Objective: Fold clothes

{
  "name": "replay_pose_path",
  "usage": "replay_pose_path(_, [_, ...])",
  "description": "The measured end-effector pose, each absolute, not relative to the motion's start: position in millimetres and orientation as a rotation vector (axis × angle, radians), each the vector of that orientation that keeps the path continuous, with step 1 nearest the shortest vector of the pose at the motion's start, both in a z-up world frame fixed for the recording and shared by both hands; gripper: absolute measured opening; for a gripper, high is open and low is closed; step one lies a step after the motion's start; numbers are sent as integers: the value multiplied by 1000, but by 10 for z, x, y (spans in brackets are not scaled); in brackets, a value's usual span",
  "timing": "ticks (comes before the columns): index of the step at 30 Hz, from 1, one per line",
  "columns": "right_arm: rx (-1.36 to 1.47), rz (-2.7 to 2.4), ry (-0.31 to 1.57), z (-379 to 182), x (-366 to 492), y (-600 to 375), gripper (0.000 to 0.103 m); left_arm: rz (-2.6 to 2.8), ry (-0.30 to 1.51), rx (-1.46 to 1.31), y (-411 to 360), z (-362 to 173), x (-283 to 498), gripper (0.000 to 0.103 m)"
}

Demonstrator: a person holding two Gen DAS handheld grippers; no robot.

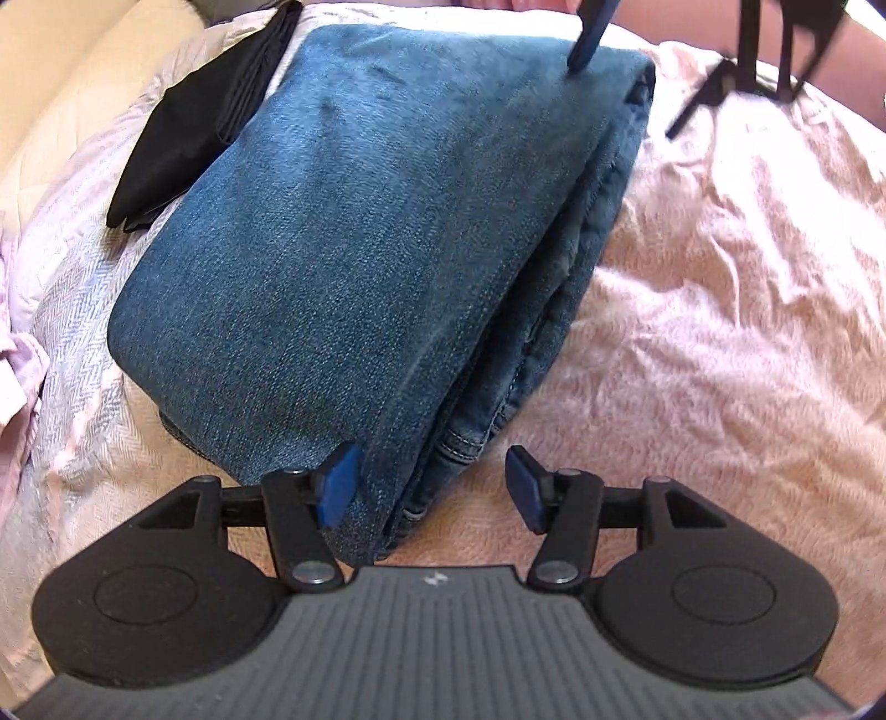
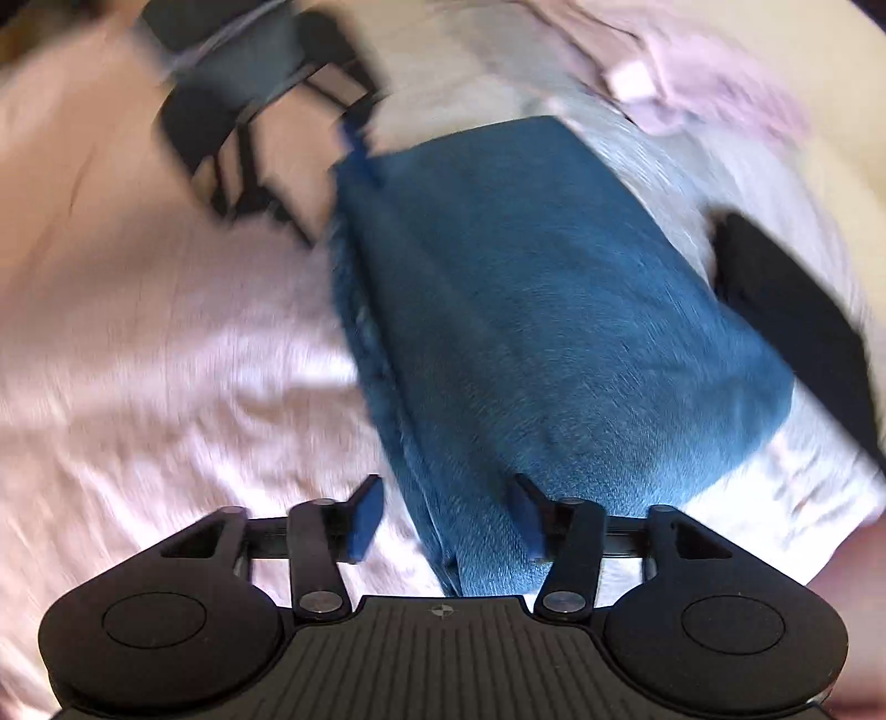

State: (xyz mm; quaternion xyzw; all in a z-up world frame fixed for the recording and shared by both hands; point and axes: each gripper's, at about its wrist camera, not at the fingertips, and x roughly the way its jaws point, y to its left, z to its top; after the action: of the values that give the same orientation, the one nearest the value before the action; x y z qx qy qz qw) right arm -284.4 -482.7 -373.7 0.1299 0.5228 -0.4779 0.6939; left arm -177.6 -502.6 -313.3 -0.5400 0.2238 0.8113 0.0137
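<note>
A pair of blue jeans [image 1: 360, 221] lies folded into a thick rectangle on a pink fluffy blanket [image 1: 720, 277]. My left gripper [image 1: 432, 486] stands open over the near corner of the jeans; one blue pad rests against the denim top and the other hangs over the blanket. At the far end of the jeans a blue finger [image 1: 587, 39] of the other gripper touches down. The right wrist view is blurred: the jeans [image 2: 554, 310] run away from my right gripper [image 2: 447, 519], which is open astride their near corner. The left gripper [image 2: 249, 127] shows at the far end.
A folded black garment [image 1: 210, 111] lies beside the jeans, also seen as a black garment [image 2: 792, 310] on the right. A white herringbone cloth [image 1: 72, 310] lies under them. A lilac garment [image 1: 16, 376] is bunched at the left edge. A cream padded surface [image 1: 72, 72] lies beyond.
</note>
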Motion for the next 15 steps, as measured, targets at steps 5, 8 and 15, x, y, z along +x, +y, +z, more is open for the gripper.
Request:
replay_pose_path(5, [-37,-1015,1333,-4161,-2629,-4764,73,2567,699,-1684,-4956,-3117,-1770,67])
replay_pose_path(8, [-16,-1034,1295,-4117,-2770,-4859,68,2597,769,-1694,-4838,-3132,-1822,70])
replay_pose_path(15, [158,-1021,1133,-3365,-3221,-4975,28,2575,1227,-1648,-4553,-3355,-2030,75])
